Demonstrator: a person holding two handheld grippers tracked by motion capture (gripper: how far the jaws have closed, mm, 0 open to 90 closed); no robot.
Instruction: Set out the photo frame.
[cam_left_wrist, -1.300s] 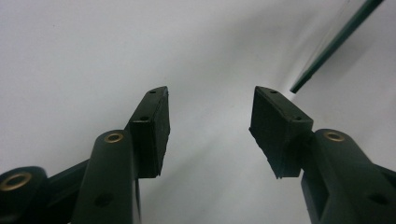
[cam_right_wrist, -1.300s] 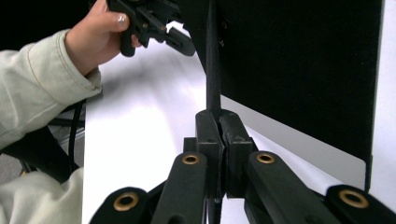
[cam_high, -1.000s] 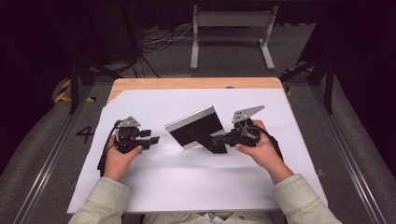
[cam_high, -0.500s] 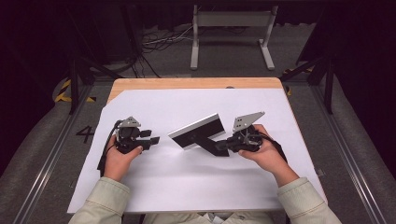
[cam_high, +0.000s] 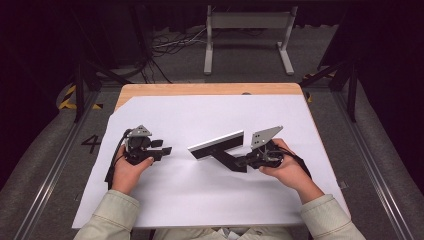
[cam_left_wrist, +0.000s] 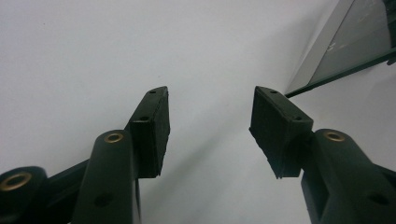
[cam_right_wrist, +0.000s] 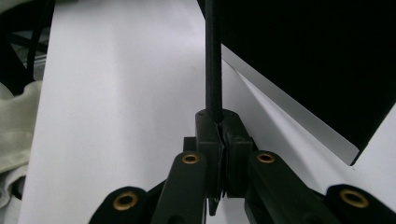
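A flat picture frame (cam_high: 216, 143) with a white rim and a dark face hangs tilted above the white sheet (cam_high: 200, 205), with a thin black prop leg (cam_high: 227, 159) under it. My right gripper (cam_high: 246, 161) is shut on that leg. In the right gripper view the leg (cam_right_wrist: 213, 60) runs up out of the gripper (cam_right_wrist: 219, 126), and the frame's white rim (cam_right_wrist: 289, 109) lies to the right. My left gripper (cam_high: 166, 150) rests open on the sheet, left of the frame, with nothing in it. Its view shows the pads (cam_left_wrist: 152, 126) apart and the frame's corner (cam_left_wrist: 350, 42) at upper right.
The white sheet covers most of a wooden table (cam_high: 200, 89). Behind the table on the floor stand a white metal rack (cam_high: 247, 22) and some cables (cam_high: 170, 45). Metal rails (cam_high: 55, 165) run along both sides of the table.
The frame has tipped down from showing its broad face to lying nearly edge-on, and the right hand has turned slightly with it. The left gripper has stayed put.
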